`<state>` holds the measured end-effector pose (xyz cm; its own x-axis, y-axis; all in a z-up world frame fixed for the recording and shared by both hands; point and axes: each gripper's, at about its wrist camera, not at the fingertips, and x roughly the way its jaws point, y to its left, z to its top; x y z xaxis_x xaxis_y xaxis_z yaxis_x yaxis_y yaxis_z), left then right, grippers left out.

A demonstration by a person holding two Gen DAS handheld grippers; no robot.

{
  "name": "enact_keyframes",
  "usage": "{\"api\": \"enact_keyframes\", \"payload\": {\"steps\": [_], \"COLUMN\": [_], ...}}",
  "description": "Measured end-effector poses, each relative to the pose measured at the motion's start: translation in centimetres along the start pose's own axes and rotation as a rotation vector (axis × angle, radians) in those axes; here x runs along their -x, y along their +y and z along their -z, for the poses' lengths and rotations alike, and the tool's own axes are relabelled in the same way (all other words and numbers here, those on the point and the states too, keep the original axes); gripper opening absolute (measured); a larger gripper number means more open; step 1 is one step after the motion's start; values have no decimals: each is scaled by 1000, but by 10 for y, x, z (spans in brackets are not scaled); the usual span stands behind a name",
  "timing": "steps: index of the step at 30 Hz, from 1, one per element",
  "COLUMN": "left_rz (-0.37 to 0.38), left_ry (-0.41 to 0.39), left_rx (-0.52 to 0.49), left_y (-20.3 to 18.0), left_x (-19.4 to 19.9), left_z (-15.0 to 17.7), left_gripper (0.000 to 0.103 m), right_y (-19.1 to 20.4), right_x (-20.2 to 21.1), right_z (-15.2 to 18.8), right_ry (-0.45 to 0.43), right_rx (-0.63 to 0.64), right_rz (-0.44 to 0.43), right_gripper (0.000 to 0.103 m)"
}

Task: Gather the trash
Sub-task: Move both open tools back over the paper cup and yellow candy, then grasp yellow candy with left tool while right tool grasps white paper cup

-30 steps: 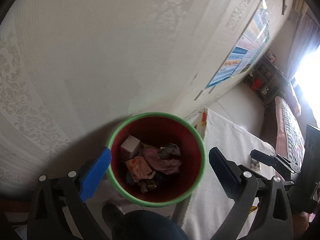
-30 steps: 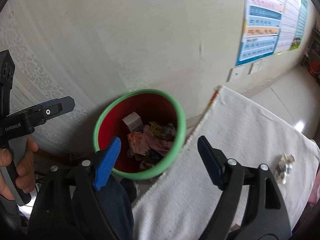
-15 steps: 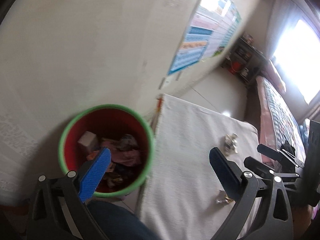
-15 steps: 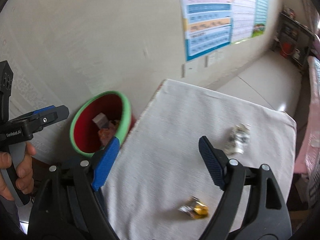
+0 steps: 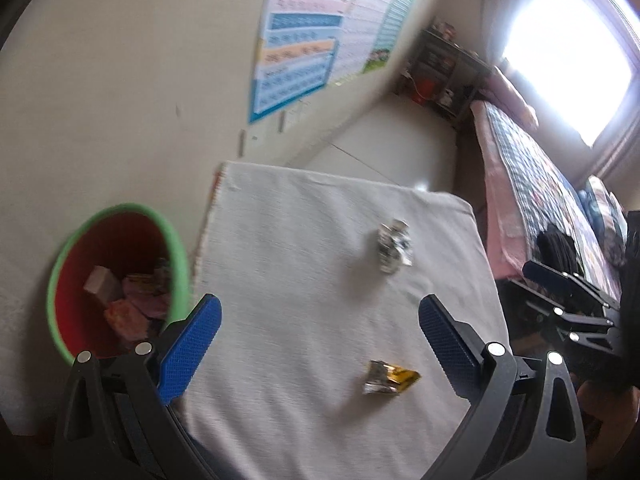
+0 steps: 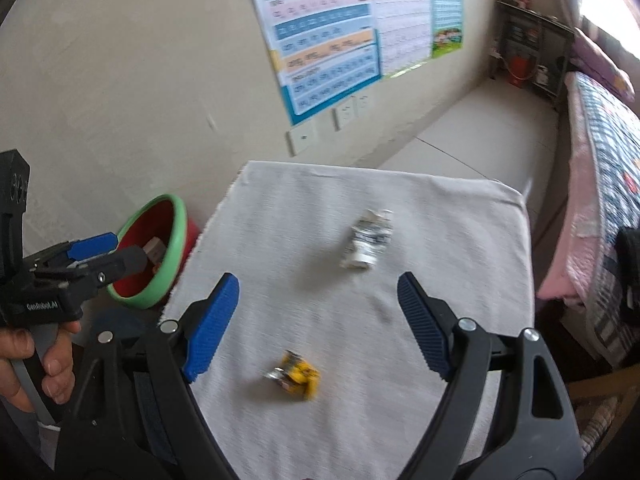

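At far left I see the red plastic bin with a green rim (image 5: pixel 120 276), holding crumpled trash, just beside the white cloth-covered surface (image 5: pixel 304 280). My left tongs (image 5: pixel 320 336) gape wide, empty. Between their tips lies a crumpled yellow-and-silver wrapper (image 5: pixel 388 378); a crumpled white-and-silver wrapper (image 5: pixel 394 246) sits farther back. My right tongs (image 6: pixel 318 320) also stand wide, gripping nothing.
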<state>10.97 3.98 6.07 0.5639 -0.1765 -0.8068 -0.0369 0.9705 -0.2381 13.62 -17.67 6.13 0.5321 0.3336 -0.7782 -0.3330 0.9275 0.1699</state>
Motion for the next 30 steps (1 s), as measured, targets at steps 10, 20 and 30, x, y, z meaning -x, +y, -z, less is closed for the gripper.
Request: {"api": "enact_keyframes", "payload": {"steps": [10, 20, 30], "left_rz": [13, -8, -52], "left_ry": [133, 286, 356], "left_rx": [-112, -211, -273], "left_y": [-55, -86, -101], "left_x": [-46, -99, -140], "left_z": [25, 67, 91], "left_gripper": [95, 95, 85], "right_y": [-47, -74, -84], "right_x": [9, 12, 11], "right_z": [22, 34, 43], "right_ry": [8, 8, 24], "right_rx": [-73, -117, -131], "right_rz": [23, 24, 23], "right_gripper": [80, 81, 81]}}
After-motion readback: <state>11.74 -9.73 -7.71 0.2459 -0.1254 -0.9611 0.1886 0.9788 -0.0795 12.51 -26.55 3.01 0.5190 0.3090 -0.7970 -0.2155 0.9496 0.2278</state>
